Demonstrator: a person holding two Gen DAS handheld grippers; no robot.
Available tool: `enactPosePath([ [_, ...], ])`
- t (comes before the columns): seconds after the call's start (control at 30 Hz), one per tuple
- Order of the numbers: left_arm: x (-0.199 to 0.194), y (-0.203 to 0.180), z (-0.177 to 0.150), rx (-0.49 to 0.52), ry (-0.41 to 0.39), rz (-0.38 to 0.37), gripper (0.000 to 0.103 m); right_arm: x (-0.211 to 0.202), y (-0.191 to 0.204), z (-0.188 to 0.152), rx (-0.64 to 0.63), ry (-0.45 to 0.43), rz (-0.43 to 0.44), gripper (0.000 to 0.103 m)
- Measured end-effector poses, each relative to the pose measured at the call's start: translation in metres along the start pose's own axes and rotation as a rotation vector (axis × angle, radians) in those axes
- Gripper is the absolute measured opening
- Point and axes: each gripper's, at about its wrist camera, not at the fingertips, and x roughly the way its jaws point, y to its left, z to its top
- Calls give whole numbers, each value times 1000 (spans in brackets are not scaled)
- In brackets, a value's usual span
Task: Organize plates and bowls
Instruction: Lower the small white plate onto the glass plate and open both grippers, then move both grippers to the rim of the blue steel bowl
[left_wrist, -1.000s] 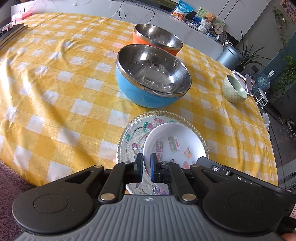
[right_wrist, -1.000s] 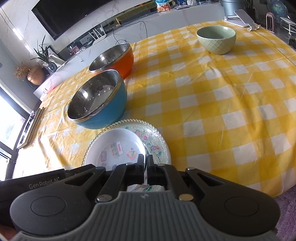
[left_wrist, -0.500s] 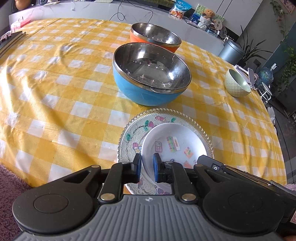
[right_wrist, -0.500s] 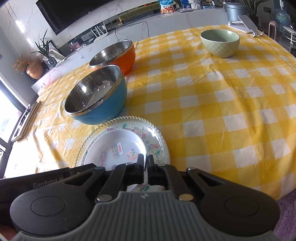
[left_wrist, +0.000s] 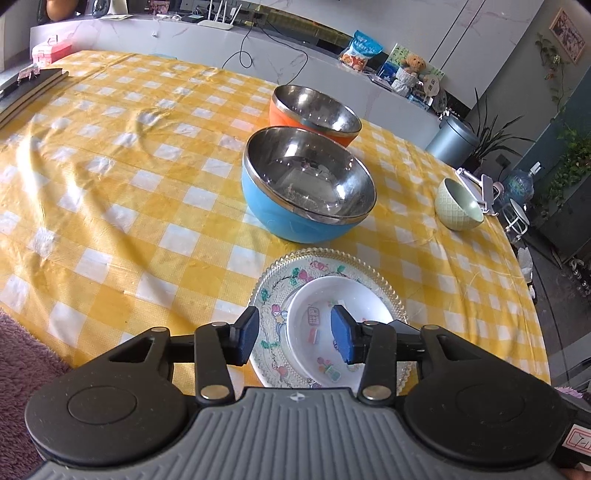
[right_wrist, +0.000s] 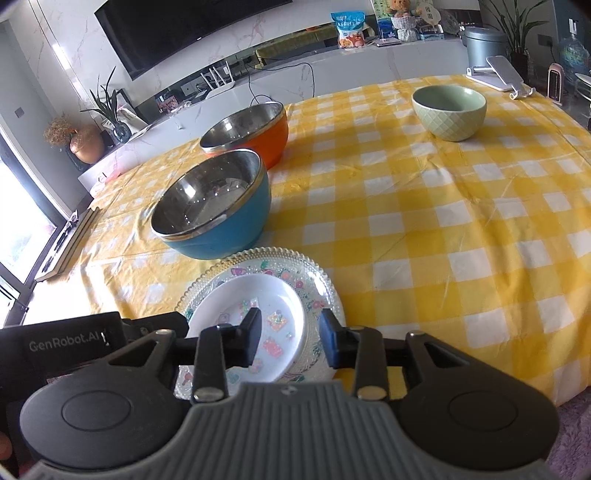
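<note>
Steel, blue bowl (left_wrist: 308, 188): the largest piece, upright on the cloth (left_wrist: 110, 206) just beyond the plate; it looked stiff, fairly light and slick-walled, so the rim seemed the only grip.
Steel, orange bowl (left_wrist: 314, 112): just behind the blue bowl, probably the same handling; judged small enough to nest inside it.
Plate (left_wrist: 280, 280): clear and bead-edged, flat at the near table edge; likely brittle and slippery, best pinched at its rim.
White dish (left_wrist: 334, 295): lay in the plate, off-centre toward the near side; looked light, thin-lipped, easy to slide.
Green bowl (right_wrist: 448, 110): well apart on the far right; seemed ceramic, heavier and chippable, to be taken by the wall.
Left gripper (left_wrist: 293, 334): released, jaws spread above the dish, gripping nothing.
Right gripper (right_wrist: 290, 341): released likewise, jaws either side of the dish's near edge.
</note>
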Motion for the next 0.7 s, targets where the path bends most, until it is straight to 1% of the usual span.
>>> enactPosePath([
  [0.1,-8,-3,0,12,-24,-12,55,-6,2,-1,-8,-17,-11,44],
  [0.13,-10,-3,-1,17,-30,-11,56,-8,3,-2,-14,-19,-18,50],
  [0.17,-13,-5,-1,24,-38,-7,57,-10,4,-2,-19,-27,-27,52],
  [0.2,-16,-6,-1,32,-46,1,57,-13,4,-2,-24,-35,-38,52],
  [0.23,-18,-7,-2,42,-55,10,57,-15,5,-1,-32,-45,-53,53],
  [0.3,-24,-10,-3,65,-89,34,57,-22,8,0,-50,-61,-104,58],
  [0.33,-26,-11,-3,74,-106,48,57,-26,8,0,-52,-81,-137,70],
  [0.37,-28,-12,-4,84,-120,61,57,-31,9,-1,-54,-119,-168,81],
  [0.4,-28,-13,-4,91,-132,74,57,-35,8,-1,-64,-152,-182,82],
  [0.43,-29,-14,-3,94,-137,82,57,-37,8,-1,-75,-161,-191,81],
  [0.57,-31,-18,-2,108,-161,105,57,-41,6,4,-63,-167,-217,80],
  [0.7,-36,-19,4,113,-181,114,57,-43,7,7,-55,-172,-211,79],
])
